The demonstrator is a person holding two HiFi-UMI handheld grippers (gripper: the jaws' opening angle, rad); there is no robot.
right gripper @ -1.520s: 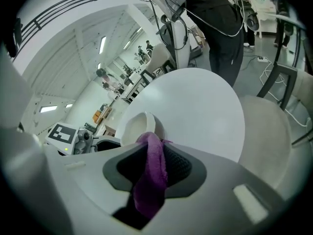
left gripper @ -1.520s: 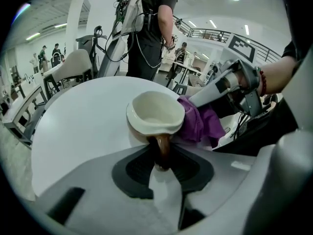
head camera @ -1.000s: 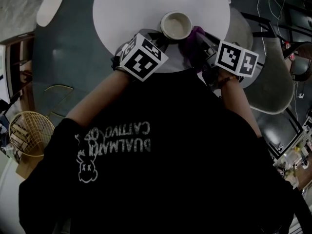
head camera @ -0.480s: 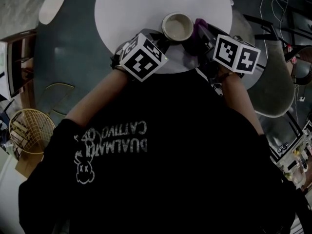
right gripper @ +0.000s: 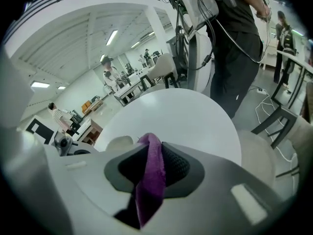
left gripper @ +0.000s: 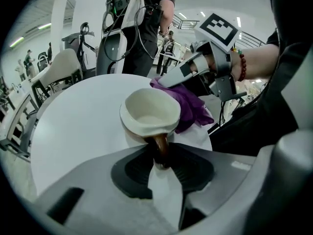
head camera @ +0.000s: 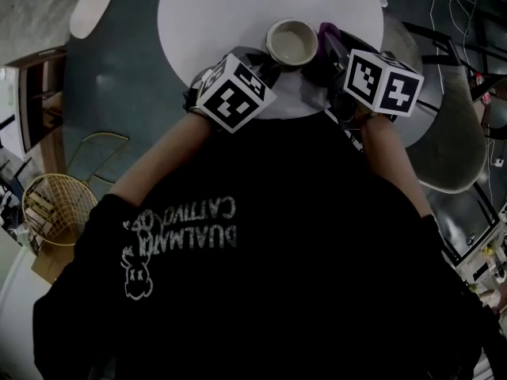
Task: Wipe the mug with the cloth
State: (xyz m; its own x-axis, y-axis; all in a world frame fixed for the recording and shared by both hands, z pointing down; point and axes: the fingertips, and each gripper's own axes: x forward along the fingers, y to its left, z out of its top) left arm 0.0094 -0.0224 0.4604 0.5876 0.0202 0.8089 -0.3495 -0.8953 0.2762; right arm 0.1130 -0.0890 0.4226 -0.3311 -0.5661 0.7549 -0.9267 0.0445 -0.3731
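On the white round table [head camera: 238, 6], near its front edge, the left gripper [left gripper: 161, 155] clamps the mug [left gripper: 149, 114] by its brown handle; the right gripper [right gripper: 149, 155] pinches the purple cloth [right gripper: 149, 190] above the table.

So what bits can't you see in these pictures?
- Left gripper view: the left gripper pinches the cream ceramic mug by its brown handle. The mug hides whether the purple cloth touches its far side.
- Right gripper view: the right gripper, shut on the cloth, blocks nearly all of the mug.
- Head view: marker cubes cover both sets of jaws.
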